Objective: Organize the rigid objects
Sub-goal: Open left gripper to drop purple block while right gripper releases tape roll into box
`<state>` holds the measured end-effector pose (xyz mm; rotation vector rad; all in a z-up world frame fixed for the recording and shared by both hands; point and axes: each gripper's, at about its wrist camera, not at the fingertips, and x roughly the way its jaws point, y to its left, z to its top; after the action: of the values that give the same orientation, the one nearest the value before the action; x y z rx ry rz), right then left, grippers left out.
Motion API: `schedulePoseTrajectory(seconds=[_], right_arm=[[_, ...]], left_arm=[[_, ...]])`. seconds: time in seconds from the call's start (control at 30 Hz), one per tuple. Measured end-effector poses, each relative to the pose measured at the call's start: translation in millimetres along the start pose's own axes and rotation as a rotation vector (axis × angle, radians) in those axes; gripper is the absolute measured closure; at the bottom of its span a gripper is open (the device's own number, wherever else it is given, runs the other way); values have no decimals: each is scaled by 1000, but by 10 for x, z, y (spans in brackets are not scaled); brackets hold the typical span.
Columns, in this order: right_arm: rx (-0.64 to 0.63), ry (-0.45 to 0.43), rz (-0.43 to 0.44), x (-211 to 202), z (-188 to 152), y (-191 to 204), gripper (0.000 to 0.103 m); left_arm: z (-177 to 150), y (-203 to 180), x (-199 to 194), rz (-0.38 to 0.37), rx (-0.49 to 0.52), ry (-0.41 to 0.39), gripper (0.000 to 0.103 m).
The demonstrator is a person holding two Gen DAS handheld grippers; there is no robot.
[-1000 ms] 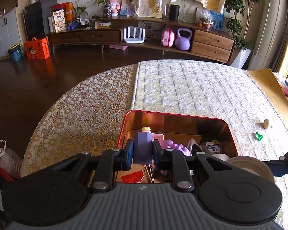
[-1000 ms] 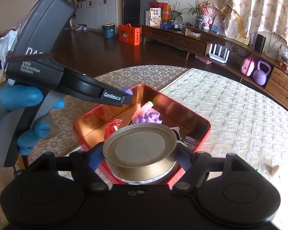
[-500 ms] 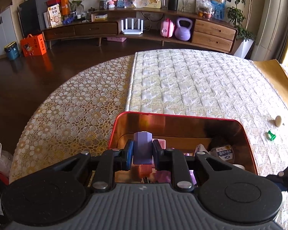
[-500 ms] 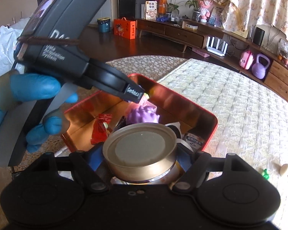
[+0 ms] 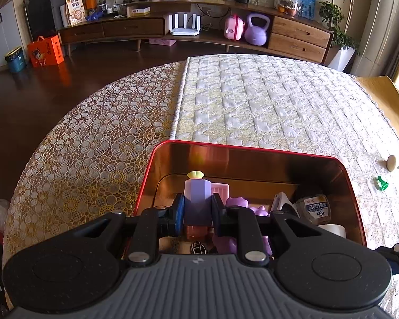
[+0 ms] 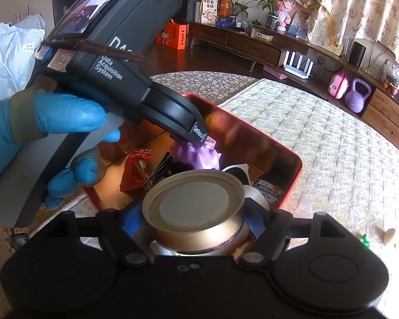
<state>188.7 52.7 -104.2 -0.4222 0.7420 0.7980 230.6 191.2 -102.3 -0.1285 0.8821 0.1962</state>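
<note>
The red tin (image 5: 252,151) sits at the near edge of the tabletop (image 5: 266,101), with open quilted cloth beyond it. Left tongs (image 5: 198,208) pinch a lavender toy bottle (image 5: 196,196) over the tin's crowded left half, possibly still clear of the floor. Right tongs (image 6: 192,219) clasp a gold-lidded jar (image 6: 192,207) at the tin's near rim.

"Data Acquisition System" on left claw (image 6: 199,133)

Purple kettlebell (image 5: 257,29) beside pink case (image 5: 234,28)
</note>
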Motion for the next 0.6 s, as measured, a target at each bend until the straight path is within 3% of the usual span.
schedulePoseTrajectory(seconds=[0.6], right_arm=[[33, -40, 25, -187, 15, -22, 20]], left_arm=[[-48, 25, -163, 9, -50, -2, 82]])
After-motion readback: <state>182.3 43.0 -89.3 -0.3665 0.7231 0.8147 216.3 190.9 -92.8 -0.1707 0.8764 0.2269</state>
